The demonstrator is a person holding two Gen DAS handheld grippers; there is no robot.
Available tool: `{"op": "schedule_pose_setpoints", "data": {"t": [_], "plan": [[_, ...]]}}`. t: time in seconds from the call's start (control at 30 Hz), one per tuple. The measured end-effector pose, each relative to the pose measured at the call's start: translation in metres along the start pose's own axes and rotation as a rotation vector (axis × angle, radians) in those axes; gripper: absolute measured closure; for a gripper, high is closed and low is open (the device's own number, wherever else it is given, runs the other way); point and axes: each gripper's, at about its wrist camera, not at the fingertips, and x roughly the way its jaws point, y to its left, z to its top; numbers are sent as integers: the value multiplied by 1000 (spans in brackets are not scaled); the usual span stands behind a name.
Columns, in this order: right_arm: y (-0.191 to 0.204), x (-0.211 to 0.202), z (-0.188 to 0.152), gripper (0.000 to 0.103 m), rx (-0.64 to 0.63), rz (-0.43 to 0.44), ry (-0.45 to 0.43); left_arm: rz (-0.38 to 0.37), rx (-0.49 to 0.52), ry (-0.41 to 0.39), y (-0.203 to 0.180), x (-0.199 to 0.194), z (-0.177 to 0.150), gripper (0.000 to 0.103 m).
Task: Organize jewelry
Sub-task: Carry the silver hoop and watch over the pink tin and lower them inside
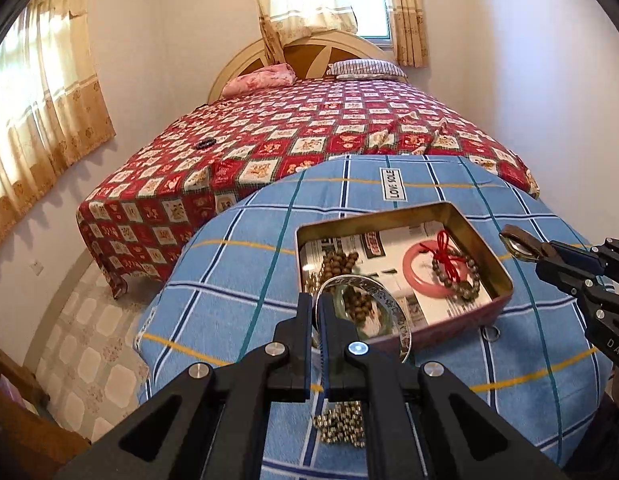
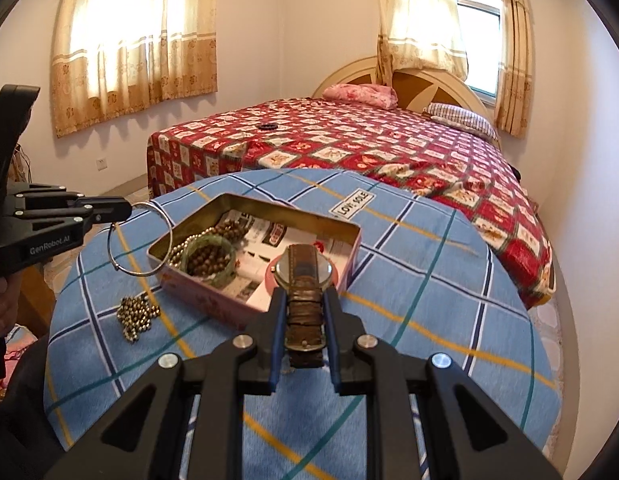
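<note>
A: The left gripper (image 1: 318,312) is pinching a thin silver bangle (image 2: 140,240) with its jaws fully closed, just above the near corner of the tin (image 1: 505,280).

B: And the right gripper (image 2: 305,308) is gripping a watch (image 2: 303,276) by its strap, over the tin.

A: The bangle is hanging from one small point; it is maybe swinging and hitting the tin, or slipping down onto the bench (image 2: 429,264).

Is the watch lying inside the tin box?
No, the watch is clamped between the right gripper's fingers, up above the tin box.
</note>
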Motion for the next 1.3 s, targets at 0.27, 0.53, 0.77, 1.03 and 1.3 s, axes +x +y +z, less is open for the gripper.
{"op": "schedule_pose_setpoints", "data": {"t": [0.27,0.53,0.77,1.03,1.3], "plan": [[3,12,14,83,-13,-3,-3,6,17,-5,0,13,14,101],[7,25,23,83,-28,-8,-1,22,30,10,0,31,21,101],[7,35,28,83,-37,-19,8,30,37,20,0,41,24,101],[8,45,31,83,-45,-22,20,33,59,33,-6,53,29,101],[9,51,32,83,-51,-27,31,45,75,51,-9,63,29,101]]}}
